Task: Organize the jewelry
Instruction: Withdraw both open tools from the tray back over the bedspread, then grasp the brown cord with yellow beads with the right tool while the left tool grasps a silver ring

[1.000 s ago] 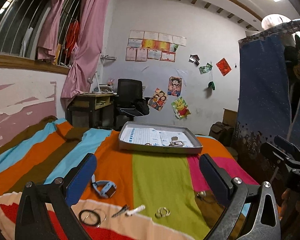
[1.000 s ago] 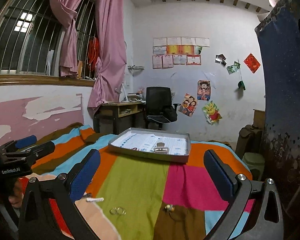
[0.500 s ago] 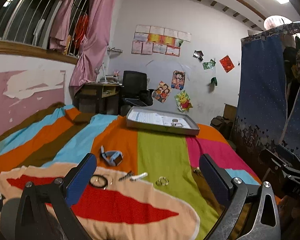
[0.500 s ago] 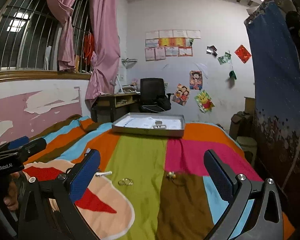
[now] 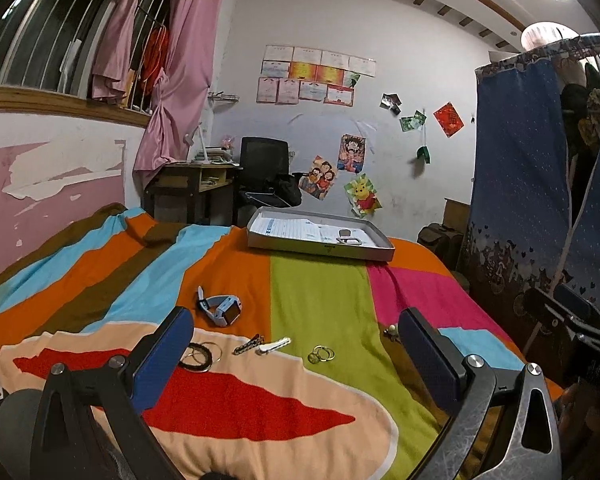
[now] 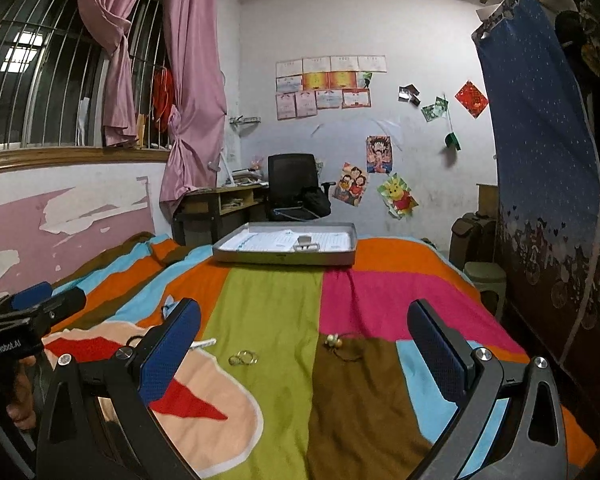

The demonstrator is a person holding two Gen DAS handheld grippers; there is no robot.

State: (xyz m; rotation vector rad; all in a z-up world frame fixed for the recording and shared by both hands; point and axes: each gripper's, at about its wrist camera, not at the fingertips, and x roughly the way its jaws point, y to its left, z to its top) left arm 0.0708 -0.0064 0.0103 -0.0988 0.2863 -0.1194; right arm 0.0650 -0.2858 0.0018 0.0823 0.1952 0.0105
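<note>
**Pulled back from the tray**

I've drawn both grippers back; more blanket [image 5: 320, 308] shows now. Left gripper [image 5: 296, 350] and right gripper [image 6: 304, 344] hang empty, jaws wide apart. Below: bangles [image 5: 200, 356], clips [image 5: 262, 345], rings [image 5: 322, 354], watch [image 5: 222, 308]. Tray [image 5: 320, 246] lies far off.

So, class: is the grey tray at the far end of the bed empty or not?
Not empty. The tray holds printed paper and a small metal piece.

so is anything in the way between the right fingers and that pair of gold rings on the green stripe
Nothing visible. The right gripper is open and empty, and only bare bedspread lies between it and the gold rings.
</note>
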